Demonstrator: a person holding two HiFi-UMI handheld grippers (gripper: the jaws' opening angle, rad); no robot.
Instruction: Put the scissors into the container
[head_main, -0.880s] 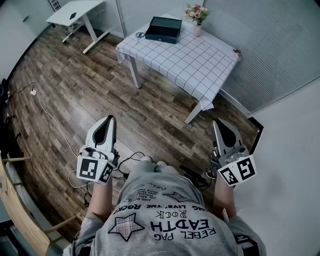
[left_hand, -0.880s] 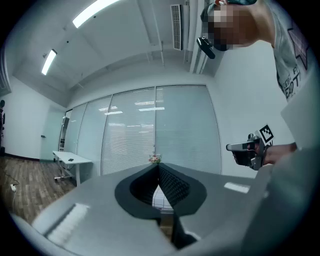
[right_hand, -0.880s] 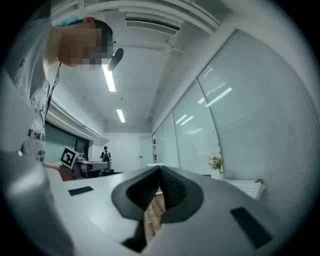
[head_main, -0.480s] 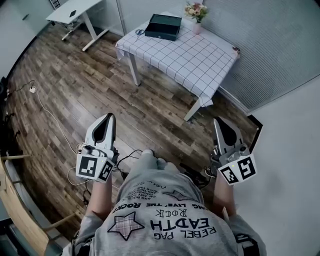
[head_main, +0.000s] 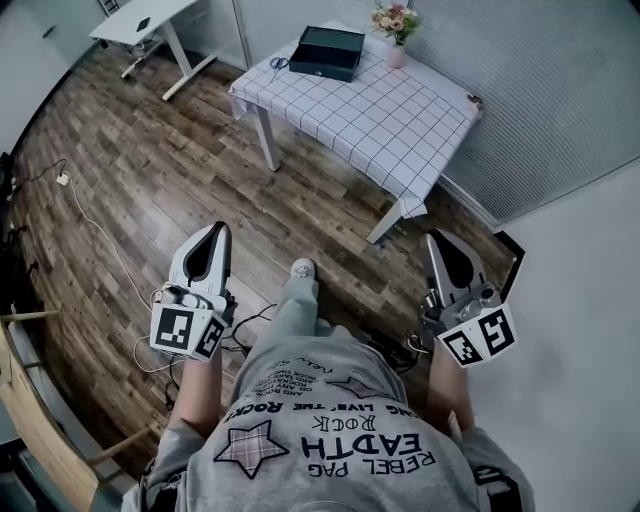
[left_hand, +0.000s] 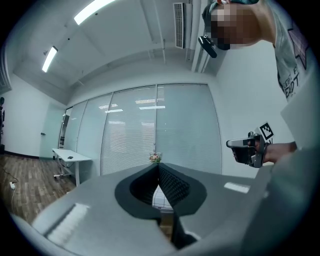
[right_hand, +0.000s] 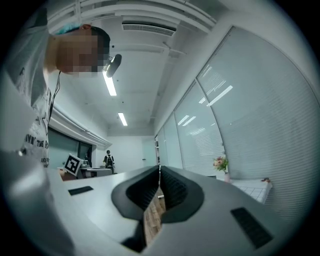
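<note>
The left gripper (head_main: 216, 232) and the right gripper (head_main: 433, 240) are both closed on nothing and point forward. The scissors (head_main: 278, 67) lie well ahead on the far corner of the table (head_main: 380, 120), just left of the container (head_main: 327, 52). They seem nearer the left gripper, and their long axis is too small to tell. The shirt (head_main: 330, 430) reads "EARTH" and "ROCK".

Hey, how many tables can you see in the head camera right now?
2. A table with a checked cloth stands ahead, carrying the dark container; a white desk sits farther left, at the top edge. More may lie outside this view.
</note>
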